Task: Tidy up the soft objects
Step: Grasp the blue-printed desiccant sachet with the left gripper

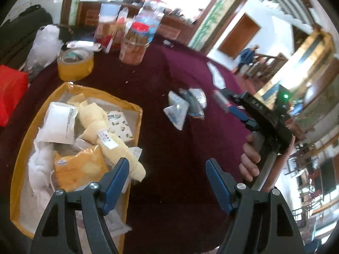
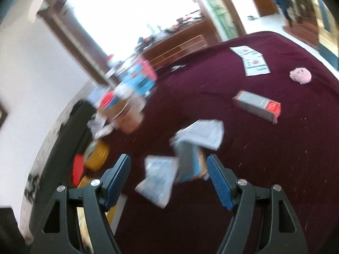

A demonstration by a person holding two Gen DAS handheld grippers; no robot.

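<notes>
Fingers: left gripper (image 1: 167, 182) and right gripper (image 2: 168, 180) both stand spread, nothing clamped.
Box: yellow box (image 1: 27, 139), left of left view, holds a cream plush (image 1: 99, 127) and packets.
Loose packets: white packets (image 2: 180, 154), centre of right view, blurred, on maroon cloth (image 2: 264, 169).
Pink ball (image 2: 300, 75): upper right, well apart.

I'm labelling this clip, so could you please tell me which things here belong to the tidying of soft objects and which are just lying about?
Part of the job:
- yellow box with soft packs inside
- small packets on the cloth
- pink fluffy ball
- left gripper and right gripper, both open

Just lying about:
- tape roll
- plastic jar
- paper leaflets
</notes>
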